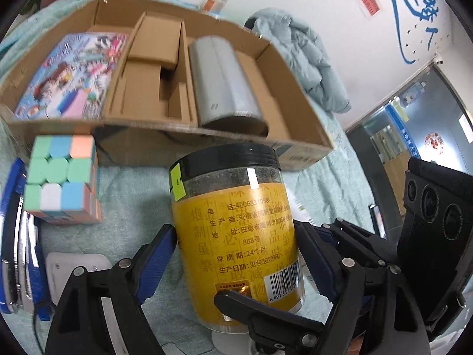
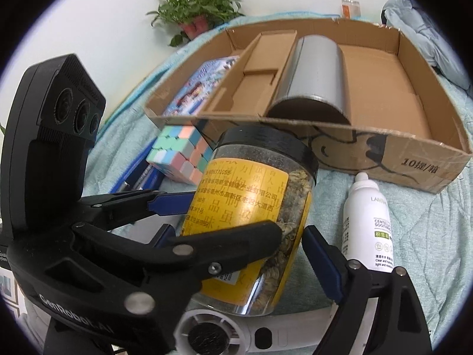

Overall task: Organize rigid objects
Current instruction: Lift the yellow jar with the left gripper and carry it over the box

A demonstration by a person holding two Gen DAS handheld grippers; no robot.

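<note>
Blue-padded left gripper (image 1: 236,254) and right gripper (image 2: 239,254) both angle downward, jaws spread wide around the upright jar (image 1: 236,230); pad contact cannot be determined. Jar stands before the cardboard box (image 1: 207,145).

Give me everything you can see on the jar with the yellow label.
The jar is clear plastic with a black screw lid, a yellow printed label, a barcode and dried flowers inside. It stands tilted before the cardboard box, between the left gripper and right gripper, both of whose pads straddle it.
</note>
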